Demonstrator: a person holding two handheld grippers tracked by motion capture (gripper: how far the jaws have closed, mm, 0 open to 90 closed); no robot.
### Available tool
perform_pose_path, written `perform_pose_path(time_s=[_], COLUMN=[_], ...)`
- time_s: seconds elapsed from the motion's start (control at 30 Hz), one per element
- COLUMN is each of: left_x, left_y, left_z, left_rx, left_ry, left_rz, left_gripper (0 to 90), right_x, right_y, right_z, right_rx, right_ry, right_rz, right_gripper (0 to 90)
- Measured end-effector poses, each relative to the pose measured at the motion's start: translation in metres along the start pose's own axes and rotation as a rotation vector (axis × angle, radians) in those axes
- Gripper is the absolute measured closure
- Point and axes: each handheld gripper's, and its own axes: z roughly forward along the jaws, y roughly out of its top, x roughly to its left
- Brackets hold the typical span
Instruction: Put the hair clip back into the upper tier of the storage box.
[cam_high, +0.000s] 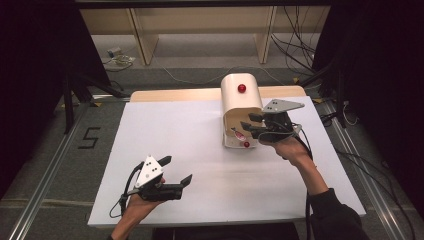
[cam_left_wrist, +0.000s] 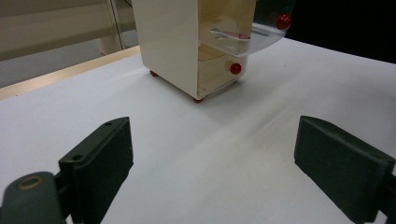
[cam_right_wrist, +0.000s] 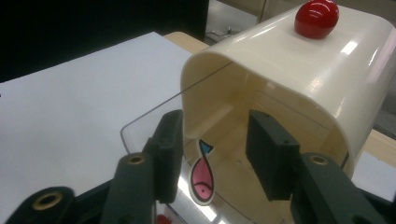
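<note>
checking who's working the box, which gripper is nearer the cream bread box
Right. The right gripper is at the cream bread box's open front, jaws reaching inside. The left gripper sits well away, near the table's front edge.

A white table (cam_high: 200, 150) carries one cream box (cam_high: 240, 102) (on red feet).

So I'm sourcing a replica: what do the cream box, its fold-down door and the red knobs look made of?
Cream box: probably moulded plastic, glossy, with rounded corners and soft highlights. Door: clear plastic, likely acrylic; the table shows through it, and it carries a pink fish sticker. Red knob: shiny, plastic or lacquered wood; can't tell which.
</note>
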Motion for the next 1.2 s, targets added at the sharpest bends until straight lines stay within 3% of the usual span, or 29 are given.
perform_pose_path(time_s=[0.63,1.2], left_x=[0.000,0.000], left_y=[0.000,0.000], left_z=[0.000,0.000], left_rx=[0.002,0.002], left_ry=[0.000,0.000], left_rz=[0.003,0.002], left_gripper=[11.4,11.4], right_x=[0.006,0.015], right_y=[0.005,0.008], right_z=[-0.004,-0.005], right_rx=[-0.014,-0.025], right_ry=[0.027,0.033], right_rz=[0.015,-0.005], right_gripper=[36.1,32.5])
